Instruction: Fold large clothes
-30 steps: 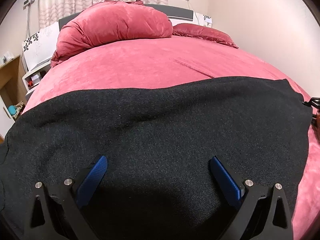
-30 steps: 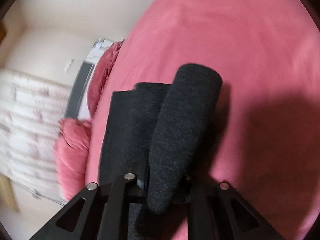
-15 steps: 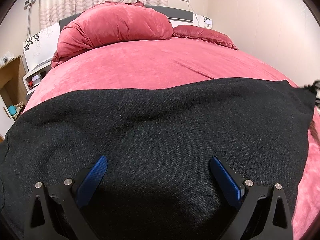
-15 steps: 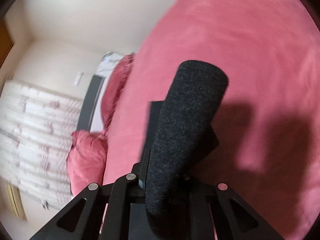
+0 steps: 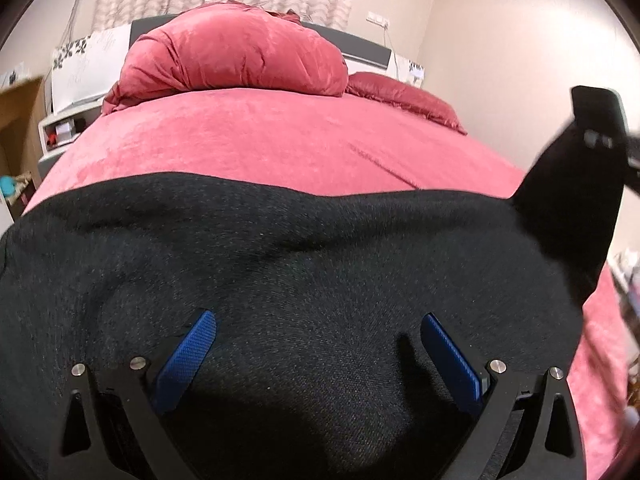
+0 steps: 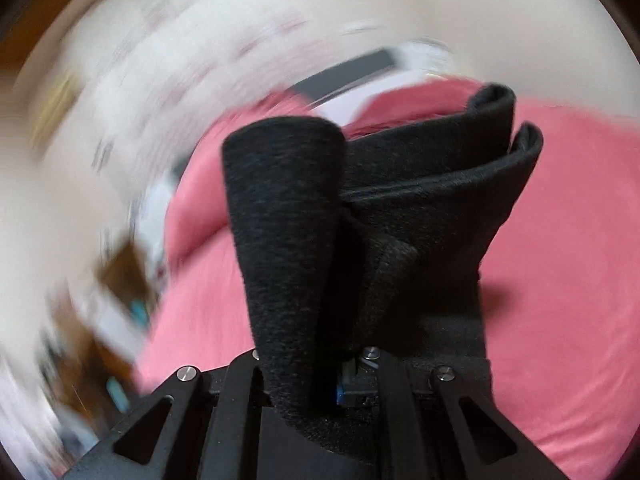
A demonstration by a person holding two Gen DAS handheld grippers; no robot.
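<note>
A large black knitted garment (image 5: 300,264) lies spread across the pink bed (image 5: 260,140). My left gripper (image 5: 316,320) hovers low over its near part, open, with blue pads (image 5: 188,356) wide apart and nothing between them. At the far right of the left wrist view, my right gripper (image 5: 598,120) is raised above the bed and pulls the garment's right corner up into a peak. In the blurred right wrist view, my right gripper (image 6: 316,364) is shut on a bunched fold of the black garment (image 6: 280,208). The cloth hides its fingertips.
A heaped pink duvet (image 5: 232,56) and a pillow (image 5: 404,100) lie at the head of the bed. A white nightstand (image 5: 60,128) and wooden furniture stand at the left. A pale wall runs along the right side. Bare pink bedding (image 6: 560,280) shows beyond the lifted cloth.
My right gripper has risen and rolled, lifting the garment's right corner off the bed. The left gripper stays open in about the same place.
</note>
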